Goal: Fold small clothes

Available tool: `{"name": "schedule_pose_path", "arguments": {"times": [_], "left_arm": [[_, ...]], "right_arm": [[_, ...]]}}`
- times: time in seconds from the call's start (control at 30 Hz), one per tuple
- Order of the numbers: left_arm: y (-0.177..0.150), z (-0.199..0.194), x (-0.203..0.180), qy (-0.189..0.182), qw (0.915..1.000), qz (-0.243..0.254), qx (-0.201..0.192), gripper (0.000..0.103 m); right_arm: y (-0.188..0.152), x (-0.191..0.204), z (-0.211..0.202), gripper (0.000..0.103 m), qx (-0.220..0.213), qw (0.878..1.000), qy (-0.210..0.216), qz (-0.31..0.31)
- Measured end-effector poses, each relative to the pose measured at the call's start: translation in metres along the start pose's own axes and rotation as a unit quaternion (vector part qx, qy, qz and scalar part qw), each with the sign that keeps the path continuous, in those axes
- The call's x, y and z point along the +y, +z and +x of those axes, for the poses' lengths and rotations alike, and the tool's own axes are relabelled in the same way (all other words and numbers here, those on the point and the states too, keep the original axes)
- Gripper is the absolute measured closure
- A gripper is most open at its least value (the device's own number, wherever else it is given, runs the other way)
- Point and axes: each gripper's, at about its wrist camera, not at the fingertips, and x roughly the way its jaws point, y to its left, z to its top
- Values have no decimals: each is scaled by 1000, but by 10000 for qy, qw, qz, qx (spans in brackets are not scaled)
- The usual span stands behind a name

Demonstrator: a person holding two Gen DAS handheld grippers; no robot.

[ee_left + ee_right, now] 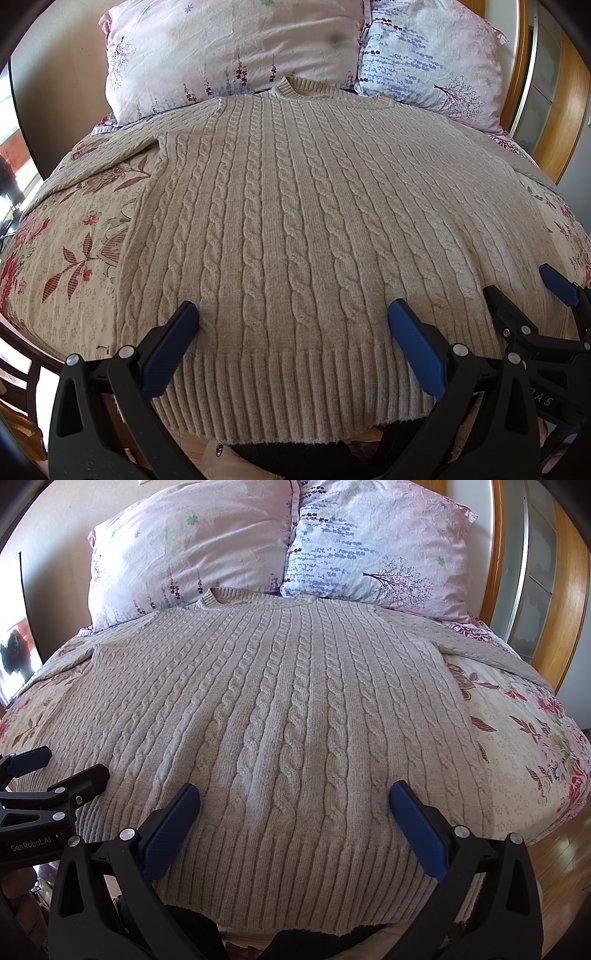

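A beige cable-knit sweater (295, 206) lies flat and face up on the bed, collar toward the pillows, ribbed hem at the near edge; it also shows in the right wrist view (280, 709). Its sleeves spread out to both sides. My left gripper (293, 314) is open, its blue fingers resting over the hem, left of centre. My right gripper (295, 794) is open over the hem to the right of centre. The right gripper shows at the right edge of the left wrist view (524, 291), and the left gripper shows at the left edge of the right wrist view (62, 764).
Two floral pillows (229, 51) (369, 542) lean at the head of the bed. A floral bedspread (517, 738) covers the bed. A wooden headboard frame (561, 590) curves along the right. Wooden floor (554, 849) lies beside the bed.
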Motion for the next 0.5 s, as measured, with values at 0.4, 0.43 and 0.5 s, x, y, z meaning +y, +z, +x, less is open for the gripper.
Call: {"name": "schedule_pose_path", "arguments": {"times": [0.4, 0.43, 0.5], "left_arm": [[0, 0, 0, 1, 10000, -7, 12, 2], [0, 0, 0, 1, 10000, -7, 14, 2], [0, 0, 0, 4, 10000, -10, 21, 2]], "right_arm": [[0, -1, 0, 1, 16, 10000, -1, -1], [1, -1, 0, 1, 18, 10000, -1, -3], [2, 0, 1, 1, 19, 10000, -2, -3]]}}
